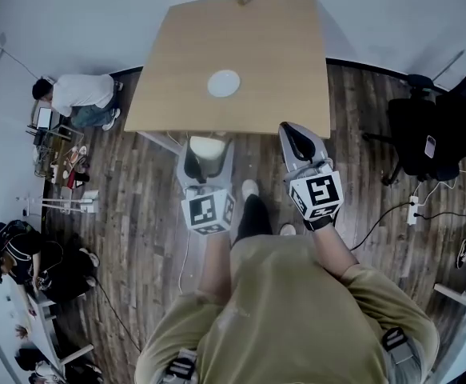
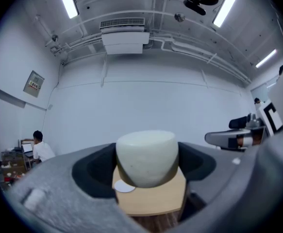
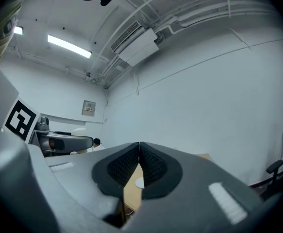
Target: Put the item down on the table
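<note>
A cream-white rounded item (image 1: 208, 146) sits between the jaws of my left gripper (image 1: 207, 157), which is shut on it and held over the floor just short of the table's near edge. In the left gripper view the item (image 2: 147, 158) fills the gap between the dark pads. The light wooden table (image 1: 256, 62) lies ahead, and a white round disc (image 1: 224, 83) rests on it. My right gripper (image 1: 296, 137) is shut with nothing in it; in the right gripper view its pads meet at a thin seam (image 3: 139, 152).
A black office chair (image 1: 424, 134) stands to the right of the table, with a power strip and cable (image 1: 412, 210) on the wooden floor. A person in a white shirt (image 1: 81, 96) crouches at the left; another person (image 1: 25, 254) sits lower left by a desk.
</note>
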The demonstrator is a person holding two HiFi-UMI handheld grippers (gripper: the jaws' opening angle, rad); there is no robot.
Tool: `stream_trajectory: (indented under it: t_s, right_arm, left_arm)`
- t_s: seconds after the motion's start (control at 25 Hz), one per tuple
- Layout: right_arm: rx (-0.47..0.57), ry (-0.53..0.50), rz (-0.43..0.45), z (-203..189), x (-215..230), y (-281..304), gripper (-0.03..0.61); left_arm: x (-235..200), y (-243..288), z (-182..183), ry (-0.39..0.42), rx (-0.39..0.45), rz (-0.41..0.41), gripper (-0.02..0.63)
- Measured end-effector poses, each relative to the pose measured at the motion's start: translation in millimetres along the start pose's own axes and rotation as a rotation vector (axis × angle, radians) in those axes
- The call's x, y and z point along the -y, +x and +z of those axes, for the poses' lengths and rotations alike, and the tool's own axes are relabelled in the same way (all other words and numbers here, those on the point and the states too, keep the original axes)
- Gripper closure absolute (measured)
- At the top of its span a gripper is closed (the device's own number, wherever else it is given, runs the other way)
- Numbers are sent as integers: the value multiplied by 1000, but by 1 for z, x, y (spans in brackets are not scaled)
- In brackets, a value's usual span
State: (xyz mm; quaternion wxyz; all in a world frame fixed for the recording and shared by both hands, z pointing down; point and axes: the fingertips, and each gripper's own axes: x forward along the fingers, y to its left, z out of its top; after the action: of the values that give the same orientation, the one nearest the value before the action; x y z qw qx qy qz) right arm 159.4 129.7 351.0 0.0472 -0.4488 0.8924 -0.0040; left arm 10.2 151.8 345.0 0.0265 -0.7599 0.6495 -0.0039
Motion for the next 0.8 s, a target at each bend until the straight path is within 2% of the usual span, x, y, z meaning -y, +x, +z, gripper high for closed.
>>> stream_trajectory:
  t_s: [0.32, 0.56, 0.8]
  right_arm:
    - [-38, -24, 20, -19, 31, 84, 572]
    - [-50, -58, 43, -13, 32, 180, 572]
    - [-76, -64, 44, -22, 39, 271, 572]
  left_arm:
    - [-27, 81, -22, -26, -18, -32, 230]
    - [-86, 151, -18, -47, -14, -35, 230]
    - [-138, 211, -33, -55, -45, -48, 230]
